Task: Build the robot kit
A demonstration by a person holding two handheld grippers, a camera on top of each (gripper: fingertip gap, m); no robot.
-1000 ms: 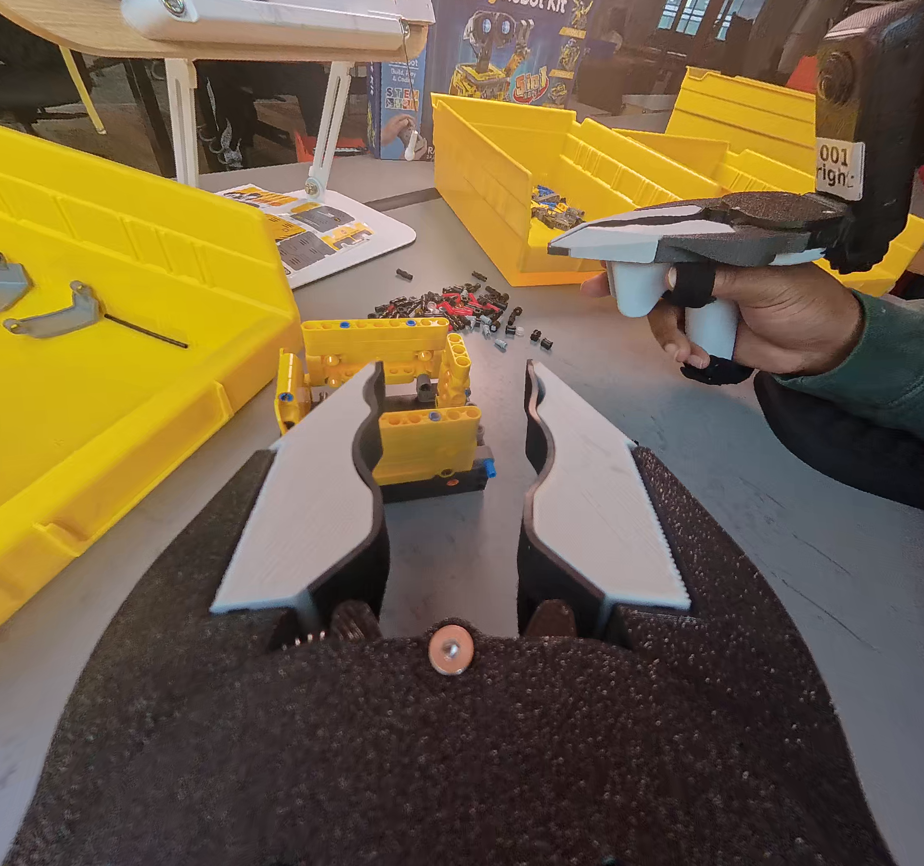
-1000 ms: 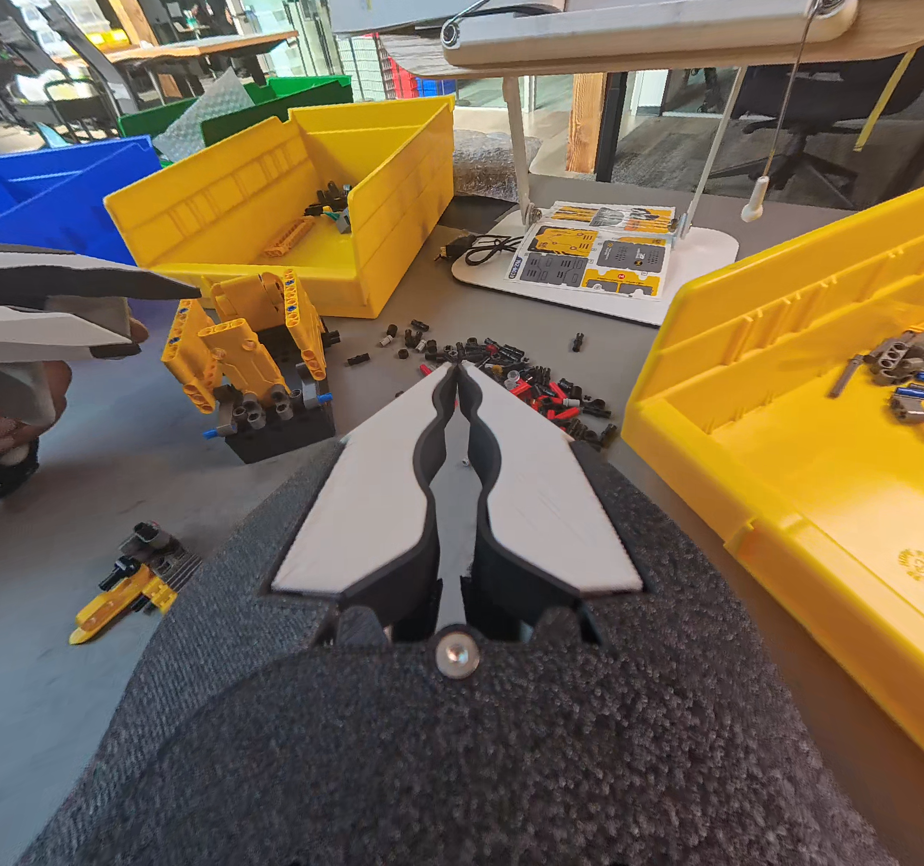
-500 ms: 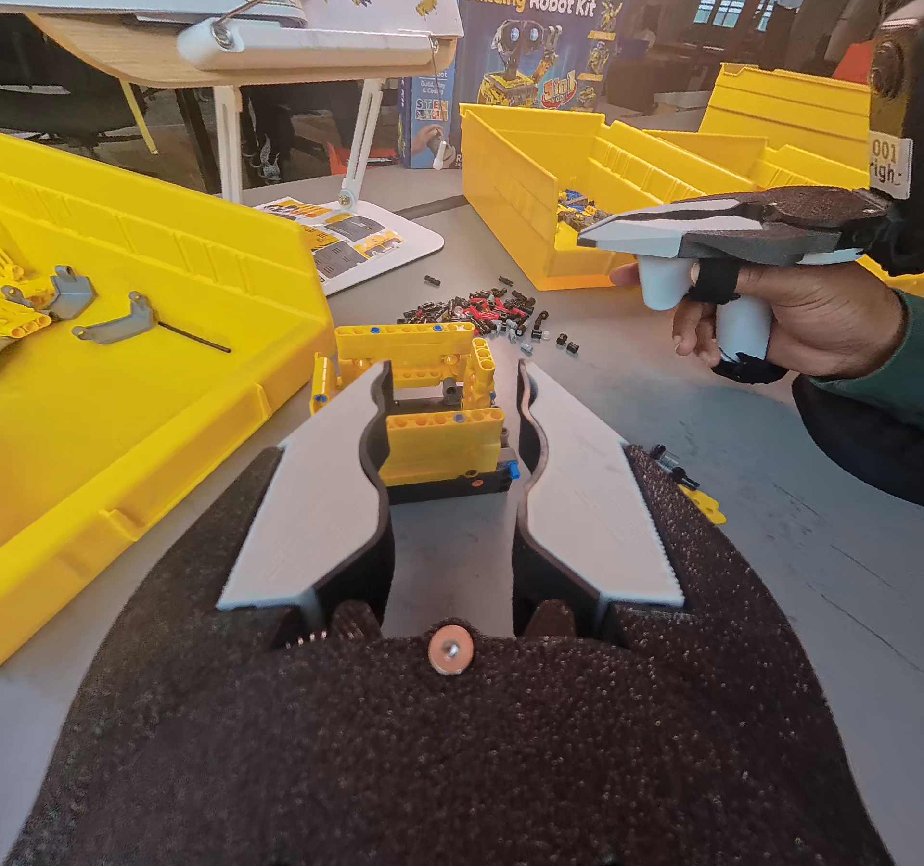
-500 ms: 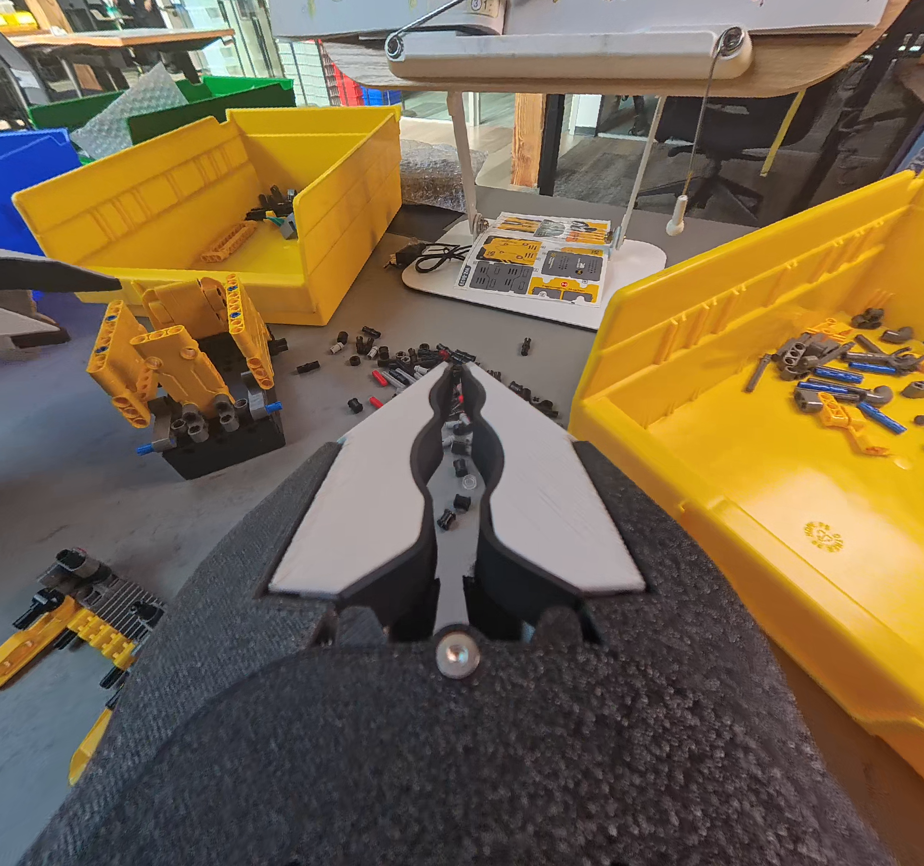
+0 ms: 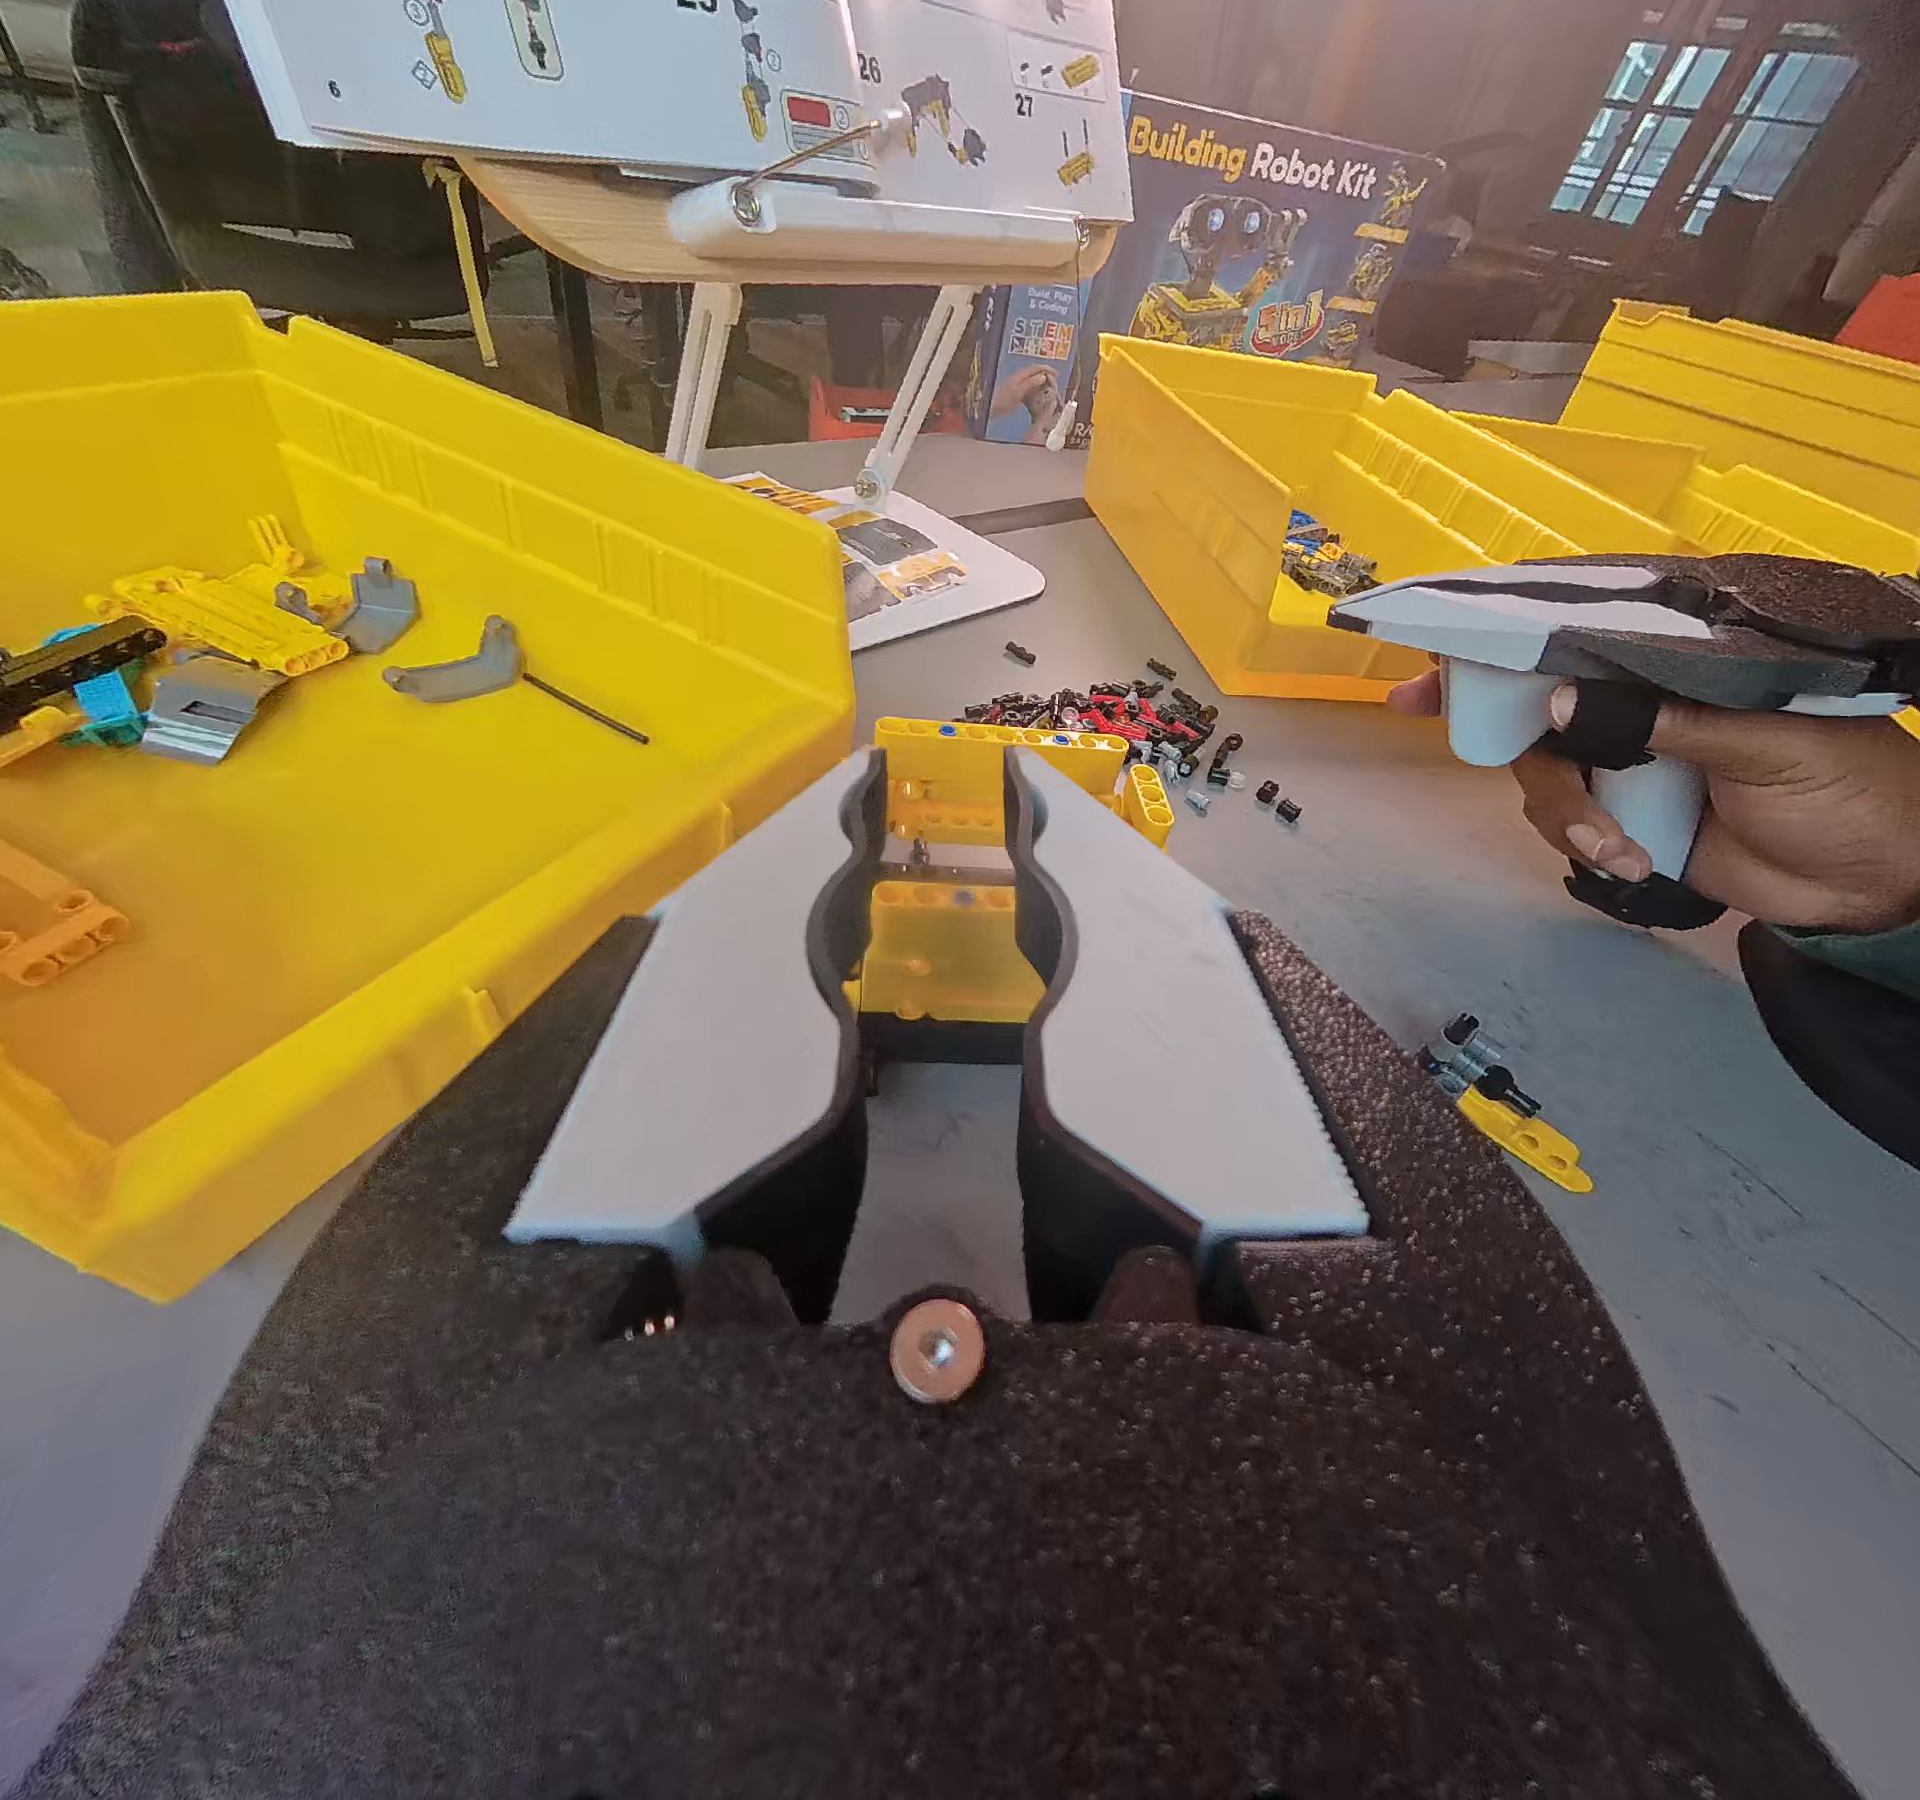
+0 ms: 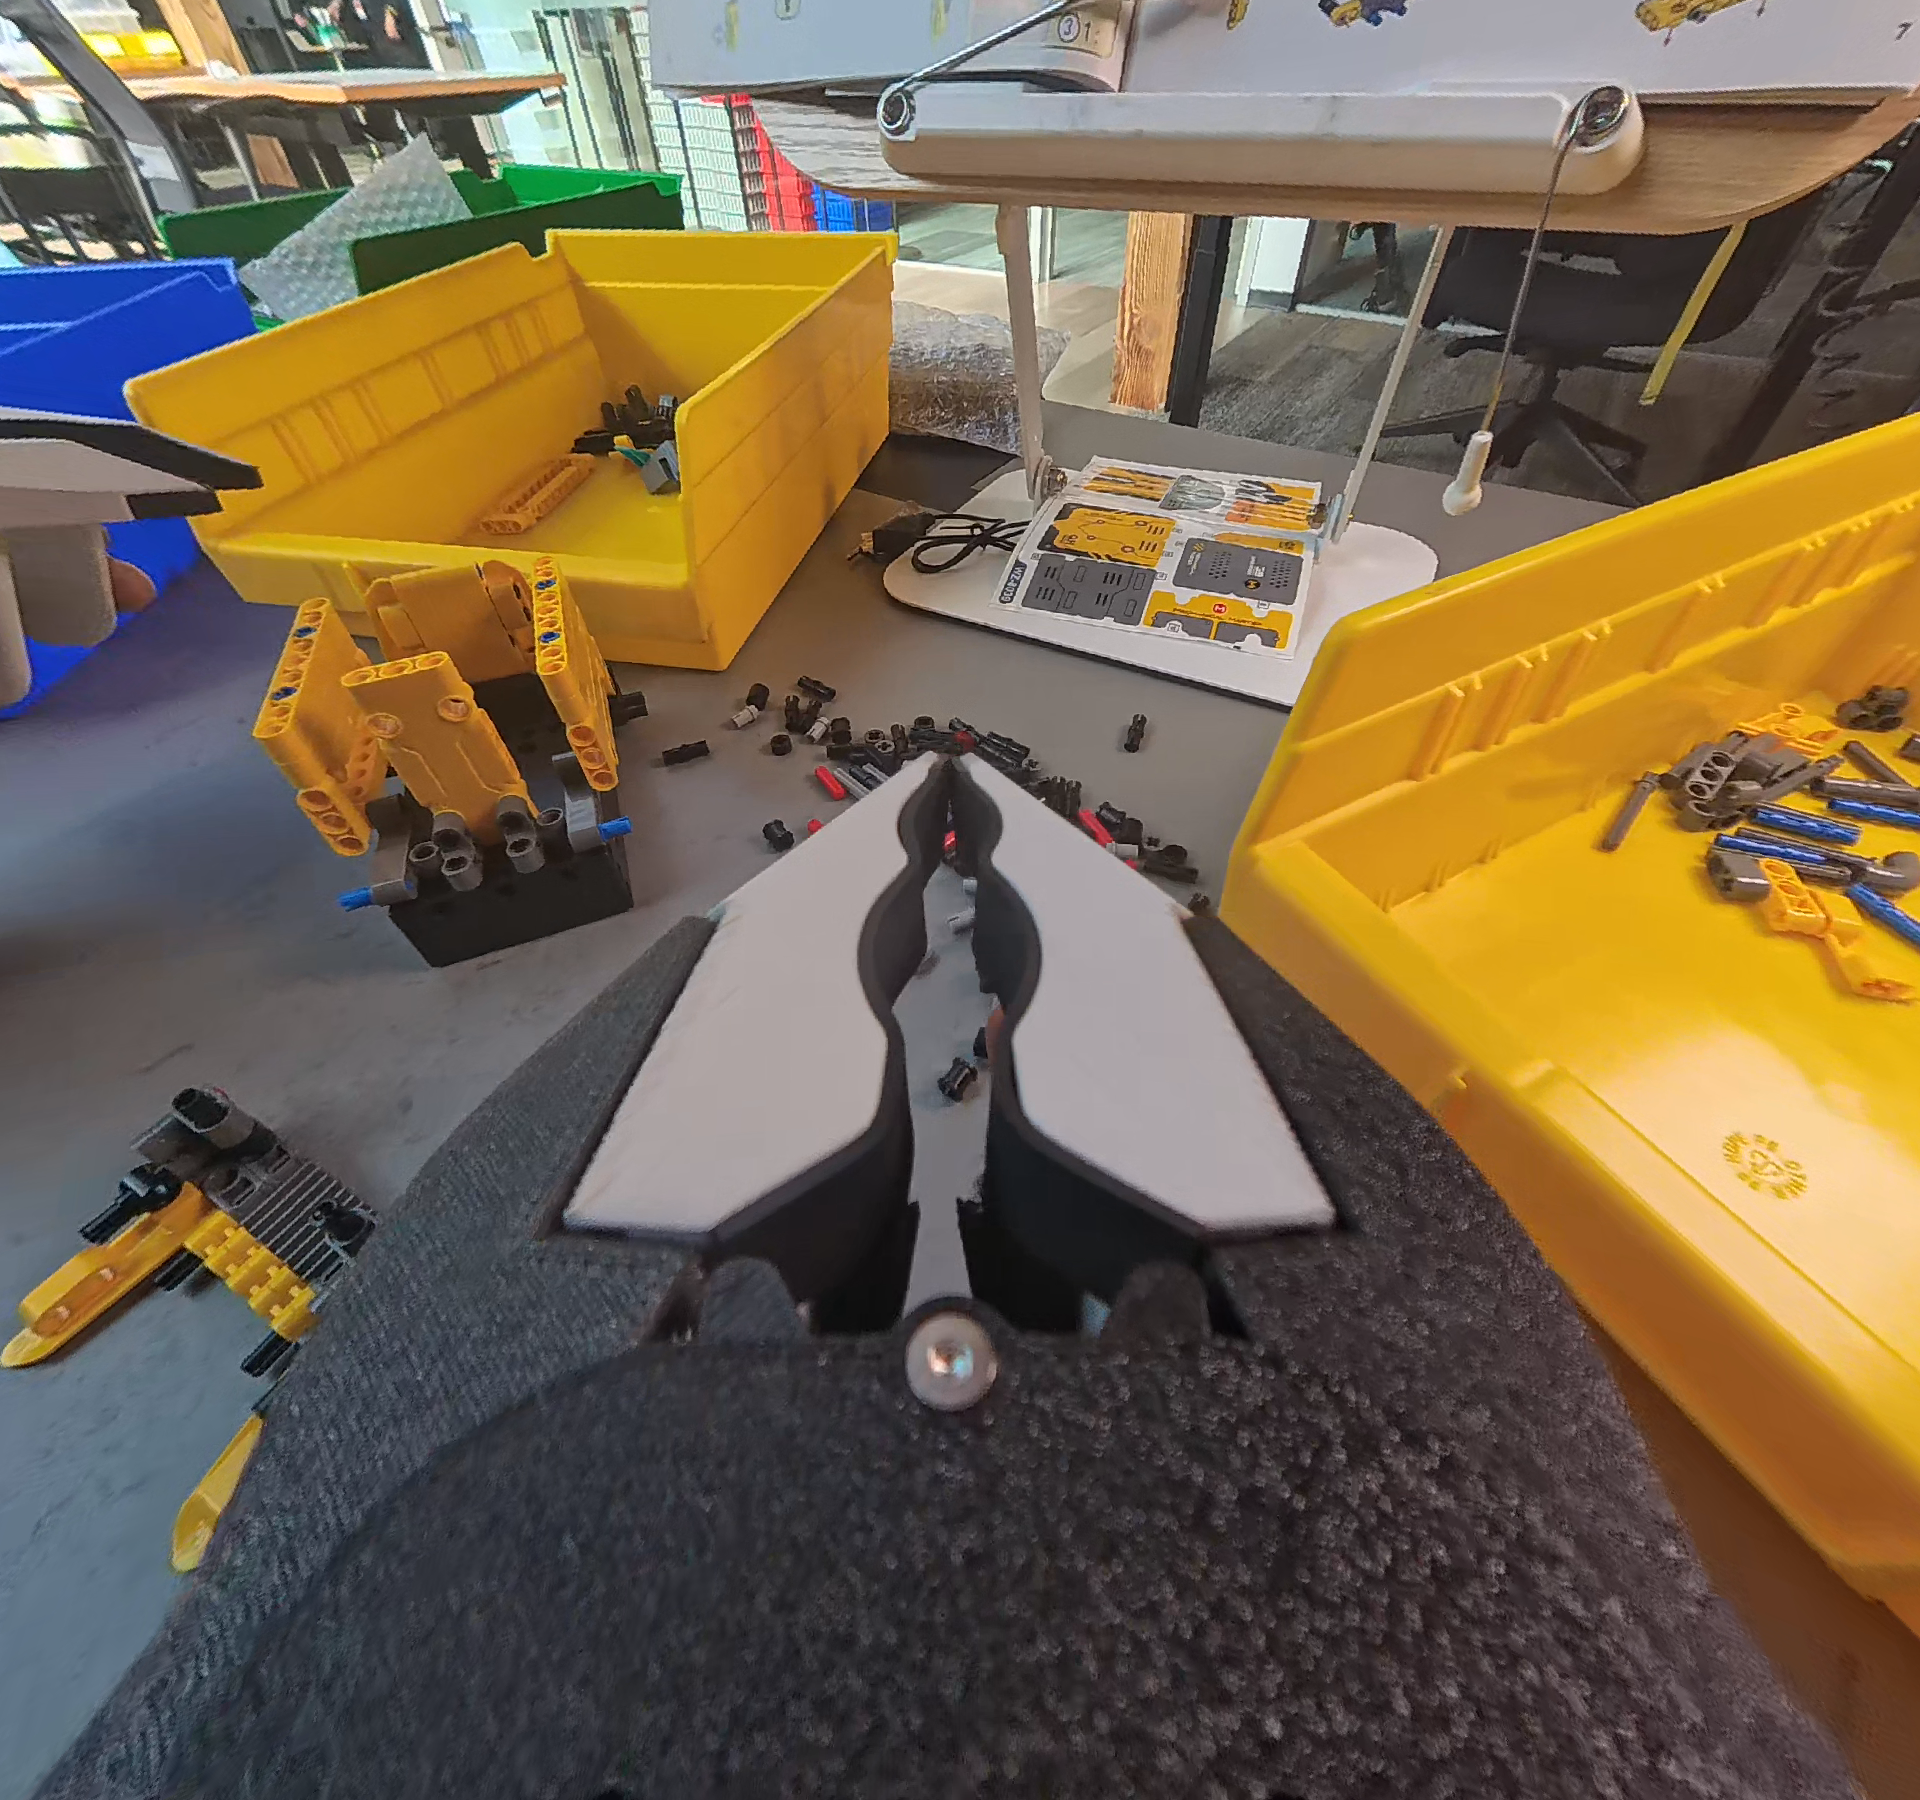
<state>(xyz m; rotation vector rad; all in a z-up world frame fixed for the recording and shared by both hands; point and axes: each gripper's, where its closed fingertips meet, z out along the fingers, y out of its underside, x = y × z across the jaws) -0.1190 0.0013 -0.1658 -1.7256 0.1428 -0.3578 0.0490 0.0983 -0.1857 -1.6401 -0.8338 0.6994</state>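
Note:
A yellow brick assembly (image 5: 940, 961) on a black base stands on the grey table; in the right wrist view it (image 6: 447, 763) is at the left. My left gripper (image 5: 943, 763) is open with a narrow gap and hovers over the assembly, which shows between its fingers. From the right wrist view its tips are above and left of the assembly, not touching. My right gripper (image 6: 951, 761) is shut with nothing visible in it, above a pile of small black and red pins (image 6: 883, 742). It also shows in the left wrist view (image 5: 1340, 612), held by a hand.
A yellow bin (image 5: 416, 919) with loose parts lies left of the assembly, and another yellow bin (image 5: 1195, 503) is behind the pins. A small yellow and grey subassembly (image 6: 208, 1220) lies on the table. A manual stand (image 6: 1247, 129) and a kit box (image 5: 1247, 244) stand at the back. Tip to tip, the grippers are about 20 cm apart.
My left gripper's jaws have narrowed and it has risen over the assembly. My right gripper has moved forward over the pin pile and stays shut.

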